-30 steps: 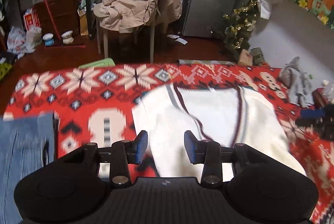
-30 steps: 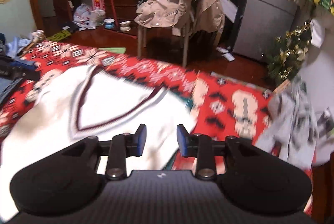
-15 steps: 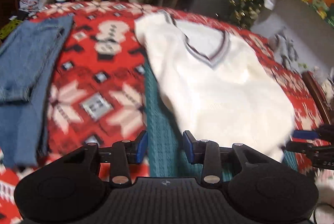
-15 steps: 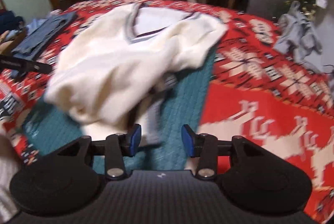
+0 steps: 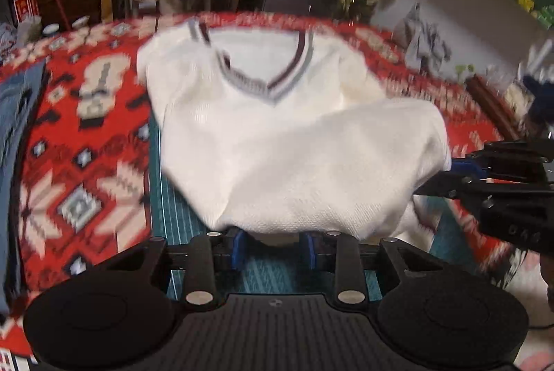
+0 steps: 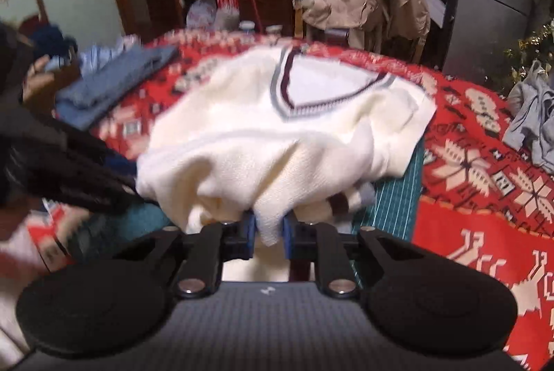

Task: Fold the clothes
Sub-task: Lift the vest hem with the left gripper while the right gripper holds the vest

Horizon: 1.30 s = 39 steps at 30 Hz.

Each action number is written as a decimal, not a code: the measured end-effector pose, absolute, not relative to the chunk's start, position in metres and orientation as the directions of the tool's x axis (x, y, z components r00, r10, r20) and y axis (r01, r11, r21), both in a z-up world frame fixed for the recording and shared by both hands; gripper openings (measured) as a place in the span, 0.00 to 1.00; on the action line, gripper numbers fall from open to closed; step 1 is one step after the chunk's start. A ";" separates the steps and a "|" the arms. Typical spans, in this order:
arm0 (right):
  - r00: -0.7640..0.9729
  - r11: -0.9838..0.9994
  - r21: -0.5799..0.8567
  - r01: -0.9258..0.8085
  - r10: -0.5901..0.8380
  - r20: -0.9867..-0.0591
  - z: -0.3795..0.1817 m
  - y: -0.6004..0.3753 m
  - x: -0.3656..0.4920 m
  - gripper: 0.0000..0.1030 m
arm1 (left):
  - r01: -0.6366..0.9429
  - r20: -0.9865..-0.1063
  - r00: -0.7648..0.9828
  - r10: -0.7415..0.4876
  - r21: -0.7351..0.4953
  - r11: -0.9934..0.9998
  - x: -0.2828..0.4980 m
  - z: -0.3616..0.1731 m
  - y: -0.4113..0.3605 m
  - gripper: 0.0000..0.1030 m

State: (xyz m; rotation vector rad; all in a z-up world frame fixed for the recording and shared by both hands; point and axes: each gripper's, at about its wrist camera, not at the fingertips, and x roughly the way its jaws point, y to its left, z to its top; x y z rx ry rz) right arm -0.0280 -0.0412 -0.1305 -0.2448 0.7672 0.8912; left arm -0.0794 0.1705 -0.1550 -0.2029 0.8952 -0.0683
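My right gripper (image 6: 269,234) has just clamped the soft, floppy sweater's (image 5: 294,142) near hem; left gripper (image 5: 273,248) closing, jaws apart

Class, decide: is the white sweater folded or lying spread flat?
Partly folded: the white sweater's hem is bunched and lifted toward the neckline, pinched in the right gripper.

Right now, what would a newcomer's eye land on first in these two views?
The cream V-neck sweater, lying mid-frame on the red patterned blanket. The right gripper has just been closing and pinches the sweater's near hem, while the left gripper sits at the near edge, jaws apart. Folded jeans lie at the blanket's far left.
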 end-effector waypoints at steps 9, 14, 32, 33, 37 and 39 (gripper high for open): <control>0.487 0.751 0.368 -0.548 0.644 -0.590 -0.077 -0.090 0.050 0.11 | -0.037 -0.684 0.707 -0.179 -0.288 0.957 -0.056 -0.127 0.181 0.30; 0.553 0.841 0.355 -0.408 0.537 -0.637 -0.102 -0.105 0.091 0.09 | -0.042 -0.725 0.668 -0.168 -0.262 0.964 -0.051 -0.142 0.176 0.31; 0.559 0.885 0.327 -0.330 0.463 -0.688 -0.139 -0.104 0.124 0.08 | 0.049 -0.782 0.520 -0.344 -0.375 0.926 -0.040 -0.187 0.112 0.05; 0.557 0.882 0.324 -0.341 0.468 -0.686 -0.137 -0.106 0.120 0.07 | 0.040 -0.776 0.534 -0.337 -0.375 0.926 -0.042 -0.184 0.115 0.05; 0.546 0.860 0.321 -0.396 0.502 -0.670 -0.118 -0.114 0.103 0.05 | -0.008 -0.726 0.626 -0.285 -0.372 0.928 -0.063 -0.150 0.152 0.05; 0.535 0.841 0.346 -0.416 0.534 -0.655 -0.106 -0.122 0.094 0.04 | -0.032 -0.699 0.667 -0.257 -0.372 0.928 -0.079 -0.128 0.178 0.04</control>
